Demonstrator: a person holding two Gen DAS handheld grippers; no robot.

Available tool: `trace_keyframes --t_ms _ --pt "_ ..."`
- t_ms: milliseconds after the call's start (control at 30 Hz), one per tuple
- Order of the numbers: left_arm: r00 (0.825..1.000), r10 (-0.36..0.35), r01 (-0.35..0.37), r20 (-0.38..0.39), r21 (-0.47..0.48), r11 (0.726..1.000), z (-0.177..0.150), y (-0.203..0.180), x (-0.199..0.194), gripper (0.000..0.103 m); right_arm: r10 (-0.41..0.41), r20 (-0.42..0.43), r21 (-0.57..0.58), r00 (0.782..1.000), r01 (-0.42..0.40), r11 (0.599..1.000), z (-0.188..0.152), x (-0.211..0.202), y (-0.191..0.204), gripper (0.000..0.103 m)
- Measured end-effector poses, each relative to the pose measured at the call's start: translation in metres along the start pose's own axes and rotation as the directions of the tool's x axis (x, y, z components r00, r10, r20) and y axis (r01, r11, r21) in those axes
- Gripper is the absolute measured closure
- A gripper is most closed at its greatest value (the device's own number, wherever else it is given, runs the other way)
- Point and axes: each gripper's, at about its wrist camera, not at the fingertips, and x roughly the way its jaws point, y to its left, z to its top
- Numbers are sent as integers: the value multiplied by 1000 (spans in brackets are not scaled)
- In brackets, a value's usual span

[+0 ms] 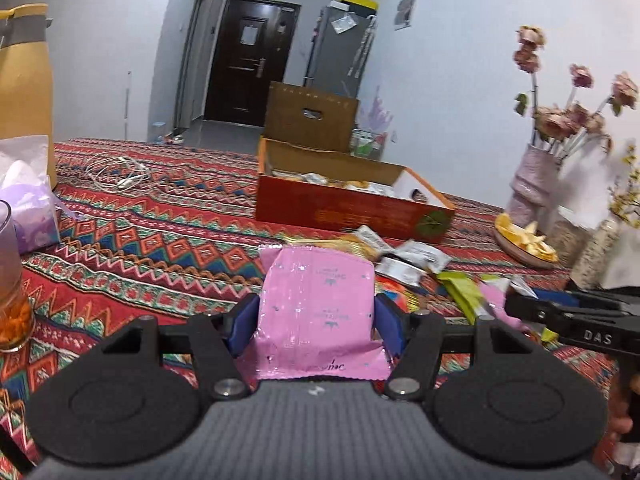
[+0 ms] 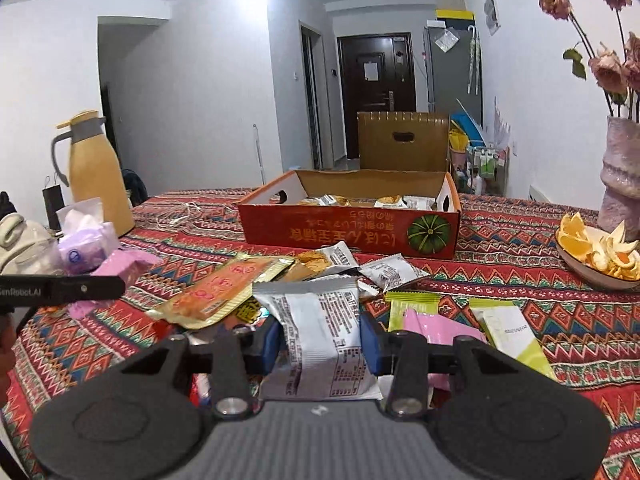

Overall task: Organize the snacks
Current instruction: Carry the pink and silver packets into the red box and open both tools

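My left gripper (image 1: 316, 314) is shut on a pink snack packet (image 1: 316, 280), its blue pads pressing both sides, held above the patterned tablecloth (image 1: 160, 240). My right gripper (image 2: 320, 338) is shut on a silver-white snack packet (image 2: 316, 312), also lifted. An open red cardboard box (image 2: 348, 232) stands ahead of both, with several packets inside; its rim (image 1: 340, 164) shows in the left wrist view too. Loose snacks lie between me and the box: an orange-gold pack (image 2: 216, 296), silver packs (image 2: 392, 272), green ones (image 2: 508, 332) and a pink one (image 2: 436, 328).
A yellow thermos jug (image 2: 96, 168) and a tissue pack (image 2: 84, 248) stand at the left. A glass of tea (image 1: 12, 300) is near the left edge. A bowl of orange peel (image 2: 596, 252) and a vase of dried roses (image 2: 622, 184) sit at the right. A white cable (image 1: 116, 172) lies farther back.
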Motion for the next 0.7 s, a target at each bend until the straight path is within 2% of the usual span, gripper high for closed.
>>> trace_keyframes --t_ms 167,333,500,700 --pt "999 -31 31 23 22 999 -2 -14 -11 40 5 23 11 1000 -6 1000 -3 -14 -1 63" --pt "999 -33 31 35 37 999 6 -19 -8 40 3 32 24 999 -4 1000 -6 -17 -5 63" --pt "997 -47 43 55 60 997 42 -21 8 40 14 50 11 999 -15 1000 7 -6 -7 63" --pt "992 -50 35 120 131 991 99 -25 41 40 27 110 -77 994 -19 997 55 16 -11 63"
